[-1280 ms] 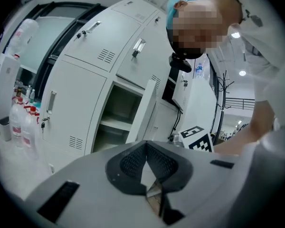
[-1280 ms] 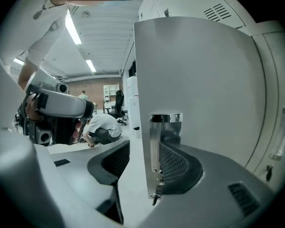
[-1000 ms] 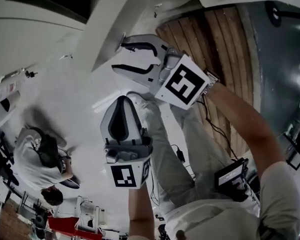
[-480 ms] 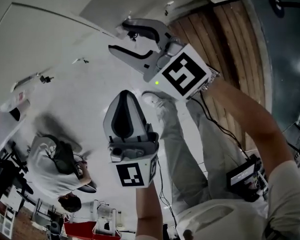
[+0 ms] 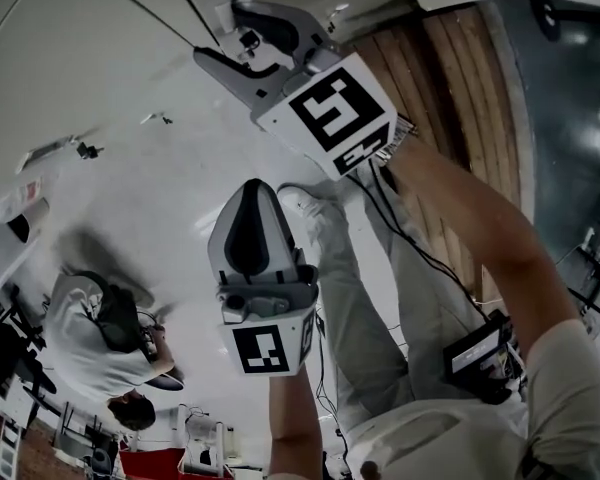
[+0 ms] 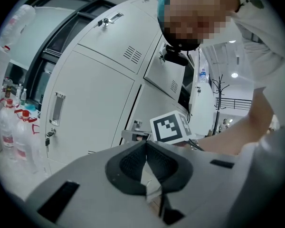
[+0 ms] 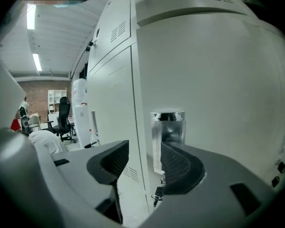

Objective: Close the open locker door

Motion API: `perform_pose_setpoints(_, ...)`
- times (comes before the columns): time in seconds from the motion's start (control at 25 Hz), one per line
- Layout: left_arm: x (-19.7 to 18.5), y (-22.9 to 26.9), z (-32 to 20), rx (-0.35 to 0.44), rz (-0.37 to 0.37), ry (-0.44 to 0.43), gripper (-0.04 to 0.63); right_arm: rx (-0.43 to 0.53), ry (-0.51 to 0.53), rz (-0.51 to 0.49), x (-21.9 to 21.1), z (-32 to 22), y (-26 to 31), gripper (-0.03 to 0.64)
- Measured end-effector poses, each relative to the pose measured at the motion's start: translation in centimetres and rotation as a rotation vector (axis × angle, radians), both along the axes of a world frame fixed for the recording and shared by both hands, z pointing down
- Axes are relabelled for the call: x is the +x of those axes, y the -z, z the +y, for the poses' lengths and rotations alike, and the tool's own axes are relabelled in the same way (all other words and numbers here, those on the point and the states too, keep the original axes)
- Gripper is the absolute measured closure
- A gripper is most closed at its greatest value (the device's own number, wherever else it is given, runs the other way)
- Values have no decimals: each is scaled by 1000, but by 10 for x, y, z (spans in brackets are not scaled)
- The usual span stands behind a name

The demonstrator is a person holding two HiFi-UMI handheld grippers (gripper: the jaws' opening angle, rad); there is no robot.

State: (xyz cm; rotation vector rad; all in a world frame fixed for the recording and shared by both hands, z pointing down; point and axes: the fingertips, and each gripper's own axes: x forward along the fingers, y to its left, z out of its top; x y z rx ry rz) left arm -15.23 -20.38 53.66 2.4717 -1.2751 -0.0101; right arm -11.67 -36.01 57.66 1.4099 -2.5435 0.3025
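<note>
Widening at the right claw [image 7: 145, 163] with nothing gripped, aimed straight at the locker door [image 7: 218, 80], with its upright edge and chrome handle [image 7: 167, 132] showing through the gap just ahead, far nearer than the left claw [image 6: 146, 144], closed, empty, lower.

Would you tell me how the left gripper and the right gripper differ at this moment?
The left gripper has its jaws together and empty; the right gripper has its jaws apart and opening, nothing pressed between them, the metal handle of the locker door just beyond. The left gripper hangs back from the lockers; the right gripper is up at the door. Both carry a marker cube.
</note>
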Motion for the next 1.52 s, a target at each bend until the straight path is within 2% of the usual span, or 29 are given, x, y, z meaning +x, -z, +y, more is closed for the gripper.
perform_pose_setpoints(0.2, -19, -5, 1, -5, -21, 12, 588, -5, -43, -28, -5, -13, 2, 389)
perform_pose_setpoints(0.56, -37, -8, 5, -13, -28, 36, 588, -28, -75, -61, -6, -26, 4, 367)
perform_pose_setpoints(0.84, -39, -13, 11, -24, -53, 48, 588, -31, -81, -39, -7, -24, 2, 360)
perform_pose_setpoints(0.96, -35, -12, 13, -15, -57, 49, 588, -29, -87, -32, -5, -20, -1, 360)
perform_pose_setpoints(1.2, -25, -16, 29, -43, -79, 51, 588, -47, -94, -44, 8, -8, -5, 360)
perform_pose_setpoints(1.52, 10, -7, 55, -46, -94, 53, 588, -57, 4, -111, 31, 42, 7, 368)
